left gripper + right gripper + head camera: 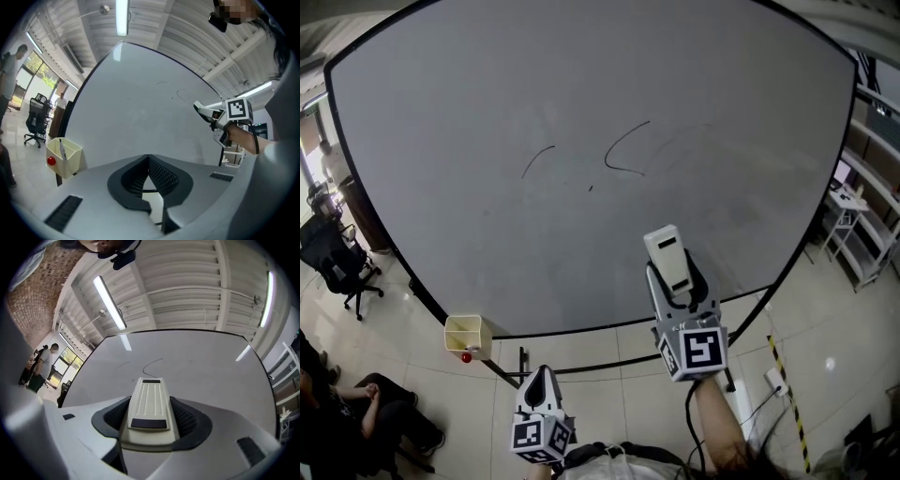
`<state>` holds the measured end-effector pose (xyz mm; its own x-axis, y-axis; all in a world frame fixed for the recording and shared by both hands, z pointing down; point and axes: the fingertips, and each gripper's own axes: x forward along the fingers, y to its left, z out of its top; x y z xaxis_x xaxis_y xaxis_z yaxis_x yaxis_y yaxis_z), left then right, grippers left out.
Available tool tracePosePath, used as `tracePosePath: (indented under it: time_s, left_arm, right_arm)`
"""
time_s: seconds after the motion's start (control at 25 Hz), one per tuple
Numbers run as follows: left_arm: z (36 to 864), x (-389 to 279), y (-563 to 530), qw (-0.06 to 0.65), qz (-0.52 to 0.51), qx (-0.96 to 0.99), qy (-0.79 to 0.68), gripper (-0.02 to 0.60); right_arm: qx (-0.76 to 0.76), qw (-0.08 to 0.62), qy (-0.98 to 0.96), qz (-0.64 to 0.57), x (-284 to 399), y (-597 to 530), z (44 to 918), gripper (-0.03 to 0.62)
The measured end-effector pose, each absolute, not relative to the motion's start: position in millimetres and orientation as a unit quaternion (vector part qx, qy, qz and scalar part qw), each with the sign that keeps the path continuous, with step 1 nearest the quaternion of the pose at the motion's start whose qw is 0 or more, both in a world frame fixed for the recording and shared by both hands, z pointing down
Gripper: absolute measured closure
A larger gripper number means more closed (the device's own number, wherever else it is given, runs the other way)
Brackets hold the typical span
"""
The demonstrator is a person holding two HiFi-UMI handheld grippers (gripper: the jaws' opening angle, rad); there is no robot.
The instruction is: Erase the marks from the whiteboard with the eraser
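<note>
A large whiteboard (487,84) fills the head view, with thin dark pen marks (623,155) near its middle and a shorter stroke (536,161) to their left. My right gripper (669,255) is shut on a cream eraser (666,258), held in front of the board's lower part, below and right of the marks. In the right gripper view the eraser (150,404) sits between the jaws, the marks (152,365) beyond it. My left gripper (543,384) hangs low under the board's bottom edge, its jaws closed together with nothing held (149,176).
A cream marker cup (467,336) with a red knob hangs at the board's lower left corner. Black office chairs (337,258) and seated people are at the left, metal shelving (862,216) at the right, and a cable (769,394) lies on the tiled floor.
</note>
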<state>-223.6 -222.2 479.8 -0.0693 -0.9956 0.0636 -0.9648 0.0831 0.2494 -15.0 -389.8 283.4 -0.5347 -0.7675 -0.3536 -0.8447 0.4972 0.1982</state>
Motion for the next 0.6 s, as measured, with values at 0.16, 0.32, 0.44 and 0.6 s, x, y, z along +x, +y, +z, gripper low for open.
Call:
tracePosePath:
  time_s: [0.16,0.32,0.44,0.6]
  left_arm:
    - [481.5,-195.9,-215.5,0.1,-0.056,0.684,-0.721,0.598]
    - [489.5,-165.0,-189.3,0.099,-0.041,0.69,-0.716,0.598]
    - [494.1,-151.5,-165.8,0.095,-0.022,0.698,-0.709,0.598]
    - [495.3,-148.5,-135.9,0.098,-0.024,0.707,-0.7,0.598]
  right_arm:
    - [-0.489,0.077,0.864,0.097,28.3,-361.0,348.2,0.315]
    - [-0.48,0.042,0.876,0.012,36.7,-322.4,423.0,0.315]
    - [-0.47,0.012,0.881,-0.052,33.3,-284.3,463.2,0.315]
    - [-0.45,-0.016,0.886,-0.11,20.6,-225.7,499.9,0.316]
